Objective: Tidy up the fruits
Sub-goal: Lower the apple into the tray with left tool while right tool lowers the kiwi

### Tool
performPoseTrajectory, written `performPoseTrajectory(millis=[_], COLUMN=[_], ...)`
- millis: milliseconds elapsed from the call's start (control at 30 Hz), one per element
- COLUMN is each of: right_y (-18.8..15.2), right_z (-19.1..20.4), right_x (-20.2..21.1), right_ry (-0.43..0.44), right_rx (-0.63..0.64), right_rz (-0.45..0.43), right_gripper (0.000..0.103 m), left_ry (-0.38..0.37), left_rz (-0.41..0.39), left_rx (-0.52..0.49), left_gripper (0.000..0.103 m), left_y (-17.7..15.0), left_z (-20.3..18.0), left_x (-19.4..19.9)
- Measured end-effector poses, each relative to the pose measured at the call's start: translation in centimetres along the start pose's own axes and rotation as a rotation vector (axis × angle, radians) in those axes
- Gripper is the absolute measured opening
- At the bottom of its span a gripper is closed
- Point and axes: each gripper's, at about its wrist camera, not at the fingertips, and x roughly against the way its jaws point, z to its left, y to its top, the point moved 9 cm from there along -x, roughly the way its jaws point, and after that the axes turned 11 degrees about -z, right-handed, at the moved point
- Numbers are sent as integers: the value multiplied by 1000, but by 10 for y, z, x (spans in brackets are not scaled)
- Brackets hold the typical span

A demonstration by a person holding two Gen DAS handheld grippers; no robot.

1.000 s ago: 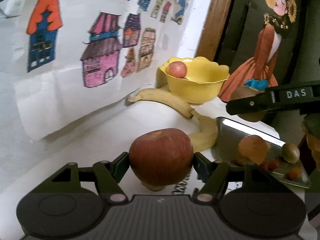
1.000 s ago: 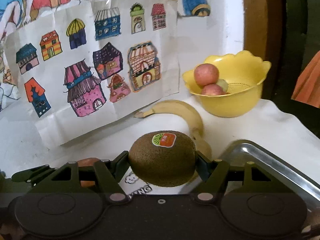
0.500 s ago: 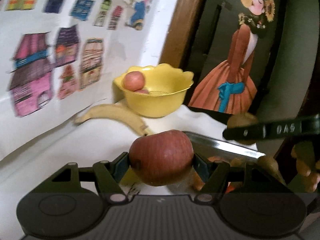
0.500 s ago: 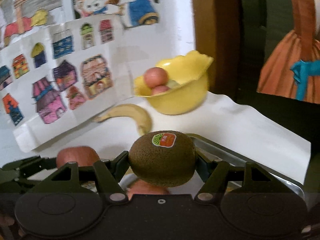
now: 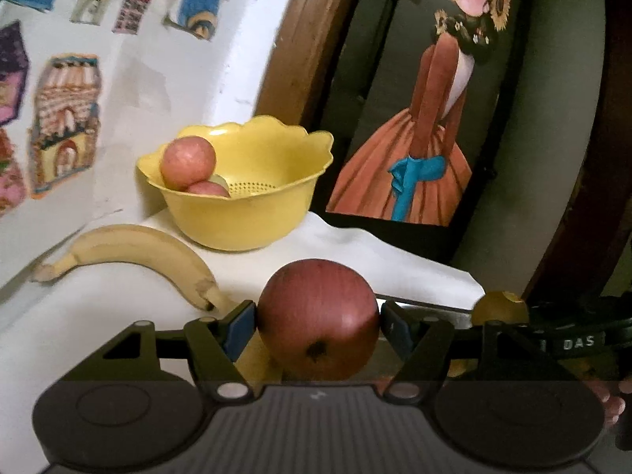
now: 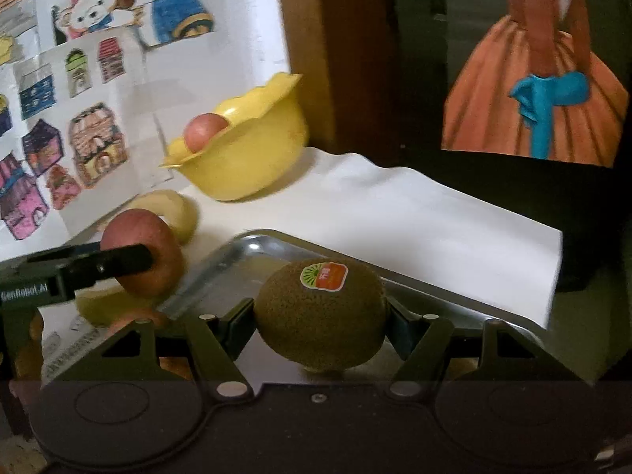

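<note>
My left gripper (image 5: 318,326) is shut on a dark red apple (image 5: 319,318), held above the white table. From the right wrist view the same apple (image 6: 158,252) shows at the left, pinched by the left gripper's black fingers (image 6: 98,264). My right gripper (image 6: 320,318) is shut on a brown kiwi (image 6: 320,314) with a sticker, above the metal tray (image 6: 434,296). A yellow bowl (image 5: 252,213) at the back holds two pink apples (image 5: 188,161). The bowl (image 6: 245,158) also shows at the back in the right wrist view.
A banana (image 5: 130,252) lies on the white cloth in front of the bowl. Drawings of houses (image 6: 94,142) hang on the wall at the left. A dark panel with a painted figure in an orange dress (image 5: 418,150) stands behind the table's right edge.
Both grippers have swung to the right and risen with their fruits. The bowl and banana have slid leftward in both views, and the tray now lies under the kiwi.
</note>
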Motion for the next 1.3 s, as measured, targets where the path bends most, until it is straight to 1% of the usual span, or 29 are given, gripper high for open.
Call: performPoseTrajectory(millis=[67, 133, 200, 233, 267, 333, 400, 433, 500, 633, 867, 967, 1067, 1167, 1300], right_y=[-4, -4, -3, -4, -5, -6, -8, -8, -9, -10, -10, -9, -10, -9, -4], right_z=[-11, -15, -17, -17, -16, -13, -10, -9, -9, -9, -8, -9, -12, -11, -8], right_x=[2, 4, 4, 3, 2, -1, -4, -5, -8, -12, -14, -14, -15, -13, -2], right_ry=[-15, -12, -12, -6, 1, 5, 11, 11, 10, 1, -4, -12, -16, -17, -15], right_rx=[-10, -8, 2, 3, 3, 11, 23, 27, 30, 52, 63, 47, 41, 41, 25], right_rz=[-3, -18, -25, -21, -17, -12, -11, -11, -9, -4, 2, -1, -4, -17, -57], right_gripper=[70, 70, 70, 70, 70, 70, 70, 70, 70, 71, 72, 74, 73, 74, 80], left_ry=[-16, -24, -31, -37, -40, -42, -43, -38, -28, -7, -5, -3, 2, 12, 23], left_rz=[11, 21, 14, 6, -1, -2, 15, 18, 35, 42, 35, 34, 27, 15, -15], left_rx=[4, -1, -19, -30, -49, -75, -74, -70, -65, -40, -22, -17, -10, -17, -22], left_gripper=[73, 72, 69, 58, 56, 56, 59, 62, 62, 64, 72, 76, 79, 83, 90], left_y=[-3, -5, -5, -3, -2, 1, -2, -4, -8, -12, -9, -7, -4, 0, 7], left_z=[-1, -3, -6, -8, -11, -16, -18, -17, -15, -8, -7, -8, -9, -10, -14], left_x=[-6, -11, -14, -14, -14, -15, -17, -18, -21, -20, -14, -11, -3, 6, 27])
